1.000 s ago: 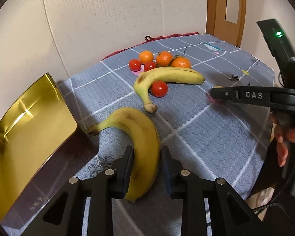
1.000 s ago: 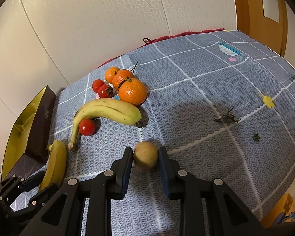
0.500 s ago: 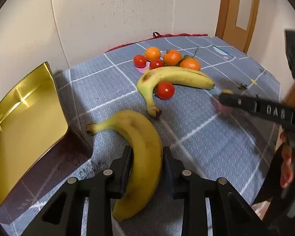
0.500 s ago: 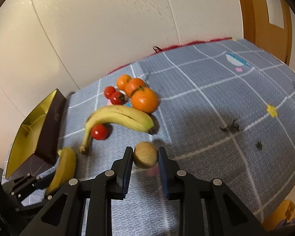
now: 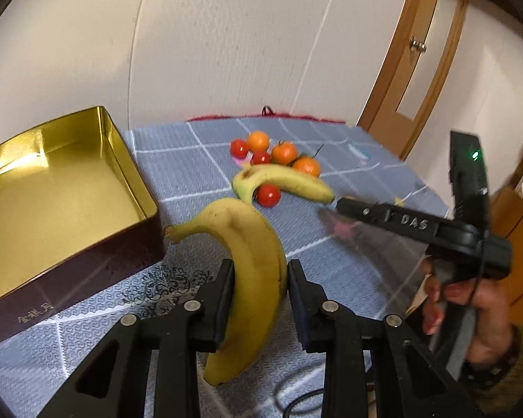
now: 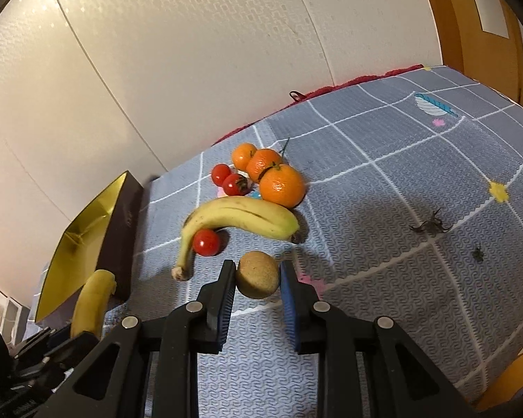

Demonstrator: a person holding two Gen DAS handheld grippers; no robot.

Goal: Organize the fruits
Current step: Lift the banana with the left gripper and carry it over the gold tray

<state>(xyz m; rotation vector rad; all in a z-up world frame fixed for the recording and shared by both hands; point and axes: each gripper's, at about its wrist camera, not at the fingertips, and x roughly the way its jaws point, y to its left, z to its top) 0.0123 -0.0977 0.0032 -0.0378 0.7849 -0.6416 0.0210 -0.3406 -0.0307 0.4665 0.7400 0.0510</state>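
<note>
Left gripper (image 5: 259,284) clamped on banana (image 5: 251,261), lifted, beside gold tin (image 5: 52,188). Right gripper (image 6: 256,280) clamped on kiwi (image 6: 257,274). Beyond on grey mat (image 6: 383,209): second banana (image 6: 237,219), three tomatoes (image 6: 206,242), three tangerines (image 6: 281,184). Mat right of the cluster open. Tin interior empty, left edge cut off.

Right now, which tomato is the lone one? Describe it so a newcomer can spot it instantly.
Start from the grey checked cloth and find the banana lying on it, in front of the cluster of oranges. The lone tomato sits tucked in the inner curve of that banana, near its stem end. The other two tomatoes sit together behind the banana beside the oranges; this one is alone.
</note>
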